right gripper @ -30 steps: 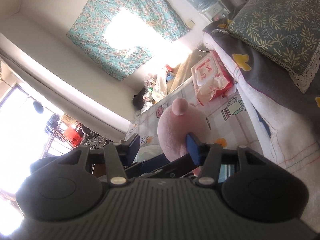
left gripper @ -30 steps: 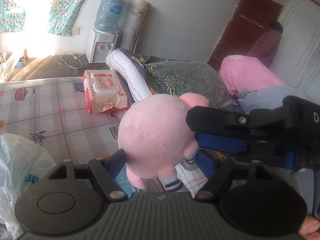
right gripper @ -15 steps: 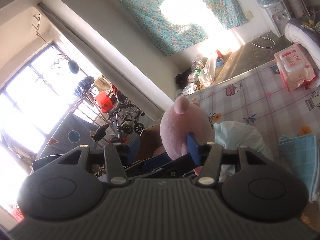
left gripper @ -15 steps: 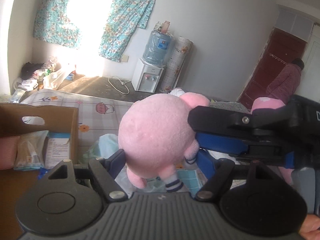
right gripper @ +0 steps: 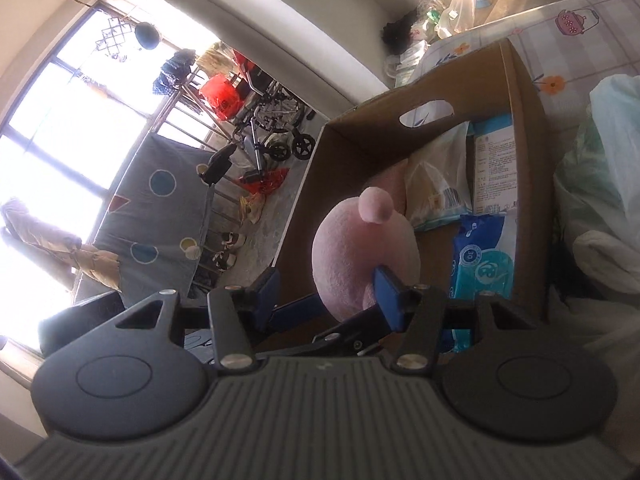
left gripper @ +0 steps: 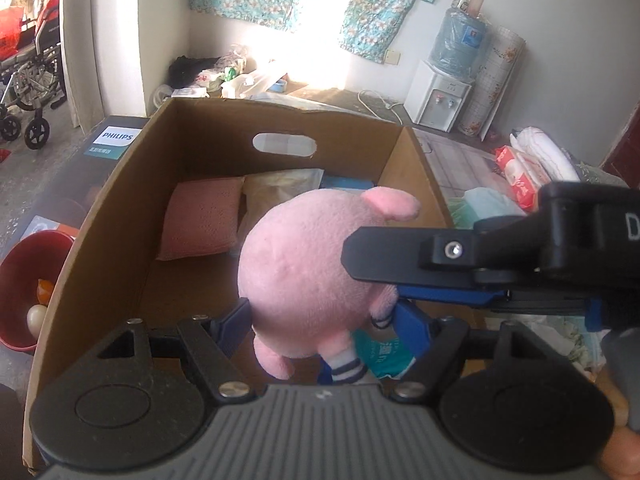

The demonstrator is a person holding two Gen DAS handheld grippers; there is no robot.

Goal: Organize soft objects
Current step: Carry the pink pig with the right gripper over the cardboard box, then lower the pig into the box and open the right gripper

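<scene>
Here, pink plush toy (left gripper: 308, 276) between fingers (left gripper: 408, 322).

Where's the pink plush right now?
In the left wrist view the pink plush sits centre frame, pinched between the left gripper and the right gripper, over the open cardboard box.

Plush toy (left gripper: 308, 280) at frame centre above open cardboard box (left gripper: 120, 216), cushion (left gripper: 200, 218) inside box toward its left, packets (left gripper: 280, 184) behind toy against far wall, bucket (left gripper: 24, 280) left of box, water dispenser (left gripper: 438, 98) upper right
</scene>
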